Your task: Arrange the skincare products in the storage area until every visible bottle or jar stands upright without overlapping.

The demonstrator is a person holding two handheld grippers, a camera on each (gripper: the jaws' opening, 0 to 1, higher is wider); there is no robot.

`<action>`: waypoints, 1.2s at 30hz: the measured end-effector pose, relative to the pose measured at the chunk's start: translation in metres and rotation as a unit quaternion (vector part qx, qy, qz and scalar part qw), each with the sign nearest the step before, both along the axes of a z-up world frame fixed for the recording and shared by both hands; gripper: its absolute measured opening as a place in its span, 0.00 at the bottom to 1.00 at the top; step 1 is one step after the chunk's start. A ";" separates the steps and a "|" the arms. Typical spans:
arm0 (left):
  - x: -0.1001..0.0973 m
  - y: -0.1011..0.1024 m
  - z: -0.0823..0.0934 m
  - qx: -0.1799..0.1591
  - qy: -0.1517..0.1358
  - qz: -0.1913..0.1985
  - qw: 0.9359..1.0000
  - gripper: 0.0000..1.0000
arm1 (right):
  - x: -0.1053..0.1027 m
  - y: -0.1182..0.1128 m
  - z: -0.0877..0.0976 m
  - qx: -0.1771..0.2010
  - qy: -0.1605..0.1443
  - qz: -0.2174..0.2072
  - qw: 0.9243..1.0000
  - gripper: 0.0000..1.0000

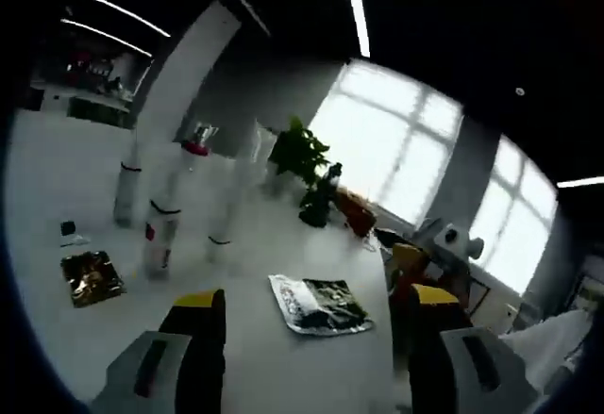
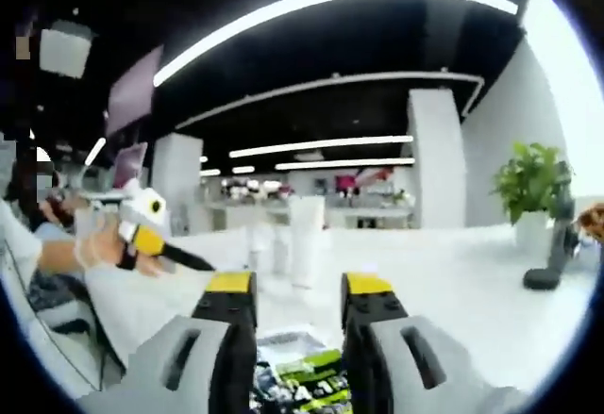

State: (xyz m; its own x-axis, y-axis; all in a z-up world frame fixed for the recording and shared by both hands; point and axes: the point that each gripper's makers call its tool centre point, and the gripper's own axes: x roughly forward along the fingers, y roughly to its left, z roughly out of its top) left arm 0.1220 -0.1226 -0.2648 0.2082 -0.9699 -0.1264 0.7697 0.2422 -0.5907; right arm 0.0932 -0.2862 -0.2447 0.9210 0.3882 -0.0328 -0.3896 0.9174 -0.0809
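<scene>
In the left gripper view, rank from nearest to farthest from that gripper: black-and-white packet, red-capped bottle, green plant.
1. Flat black-and-white printed packet, lying on the white table between the fingers.
2. Tall red-capped white bottle, upright, left.
3. Leafy green potted plant, by the window.

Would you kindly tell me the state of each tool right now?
Left tool: open, holding nothing.
Right tool: open, holding nothing, above a green packet.

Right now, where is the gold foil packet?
In the left gripper view, the gold foil packet lies flat on the white table, left of the left tool, near the base of a tall bottle.
</scene>
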 end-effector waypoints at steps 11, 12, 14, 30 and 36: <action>-0.027 -0.032 -0.026 0.002 0.109 -0.054 0.993 0.75 | 0.010 -0.042 -0.062 -0.057 0.129 -0.074 0.987 0.00; -0.028 -0.033 -0.027 0.001 0.119 -0.059 0.991 0.75 | 0.010 -0.045 -0.070 -0.057 0.145 -0.077 0.985 0.00; -0.026 -0.036 -0.028 -0.004 0.133 -0.053 0.990 0.75 | 0.009 -0.052 -0.089 -0.054 0.190 -0.086 0.977 0.00; -0.035 -0.046 -0.042 0.011 0.183 -0.065 0.981 0.76 | 0.014 -0.066 -0.105 -0.067 0.200 -0.109 0.971 0.00; -0.041 -0.055 -0.038 -0.007 0.212 -0.072 0.974 0.74 | 0.015 -0.068 -0.104 -0.070 0.195 -0.105 0.973 0.00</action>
State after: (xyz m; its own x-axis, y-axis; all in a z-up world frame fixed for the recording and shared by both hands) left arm 0.0806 -0.1779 -0.3030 0.0009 -0.9874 -0.1581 0.4805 0.1391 -0.8659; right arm 0.1082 -0.3539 -0.3487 0.8865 0.1598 -0.4342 -0.2216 0.9705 -0.0953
